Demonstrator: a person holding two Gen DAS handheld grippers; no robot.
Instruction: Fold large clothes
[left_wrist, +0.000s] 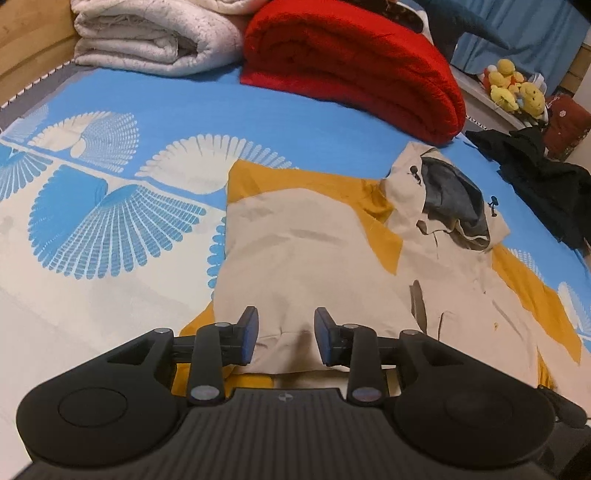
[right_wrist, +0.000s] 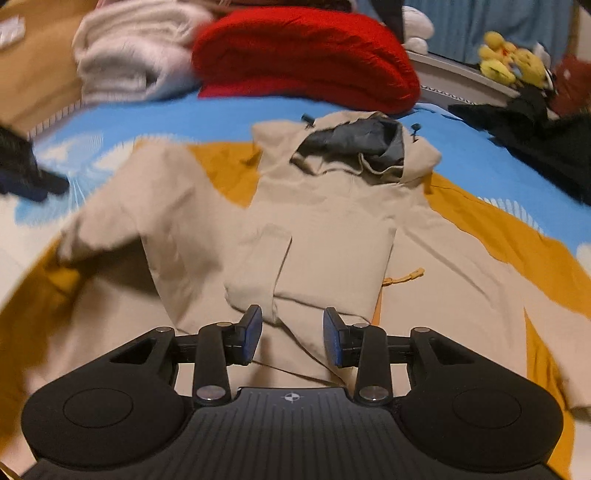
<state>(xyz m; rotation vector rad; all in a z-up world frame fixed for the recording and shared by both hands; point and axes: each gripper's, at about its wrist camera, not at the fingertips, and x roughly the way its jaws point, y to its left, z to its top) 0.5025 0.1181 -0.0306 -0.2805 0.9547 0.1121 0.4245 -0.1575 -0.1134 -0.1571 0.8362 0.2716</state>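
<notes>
A beige and mustard hooded jacket (left_wrist: 314, 251) lies flat on the bed, hood (left_wrist: 454, 199) with grey lining toward the far right. My left gripper (left_wrist: 284, 341) is open just over the folded-in left side of the jacket, holding nothing. In the right wrist view the jacket (right_wrist: 332, 229) lies with its hood (right_wrist: 354, 147) at the far end and a sleeve folded across the body. My right gripper (right_wrist: 293, 341) is open above the sleeve cuff (right_wrist: 258, 266), holding nothing. That view is motion-blurred.
The bed has a blue and white patterned sheet (left_wrist: 110, 206). A rolled red blanket (left_wrist: 351, 66) and a folded white blanket (left_wrist: 147, 37) lie at the head. A black garment (left_wrist: 543, 181) lies at the right edge. Yellow plush toys (left_wrist: 513, 88) sit on a shelf beyond.
</notes>
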